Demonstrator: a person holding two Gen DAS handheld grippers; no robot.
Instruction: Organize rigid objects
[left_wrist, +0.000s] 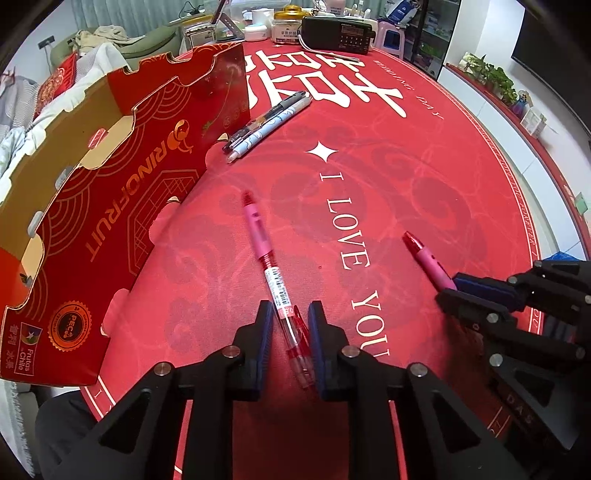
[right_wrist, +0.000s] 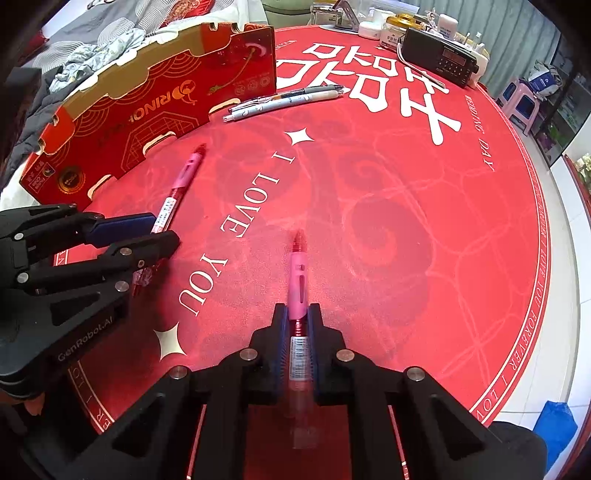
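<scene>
Two red pens with pink grips are in play on the red table mat. One red pen (left_wrist: 275, 278) lies on the mat between the fingers of my left gripper (left_wrist: 290, 325); the jaws stand a little apart on either side of its barrel, open. It also shows in the right wrist view (right_wrist: 173, 195). My right gripper (right_wrist: 297, 328) is shut on the second red pen (right_wrist: 298, 280), which points forward; this pen also shows in the left wrist view (left_wrist: 426, 258). Two more pens (left_wrist: 267, 122), one black and one white, lie beside the red cardboard box (left_wrist: 122, 192).
The open red fruit box (right_wrist: 147, 99) stands at the left of the round mat (right_wrist: 406, 221). A black radio (right_wrist: 439, 59), jars and small containers sit at the far edge. The table edge curves along the right.
</scene>
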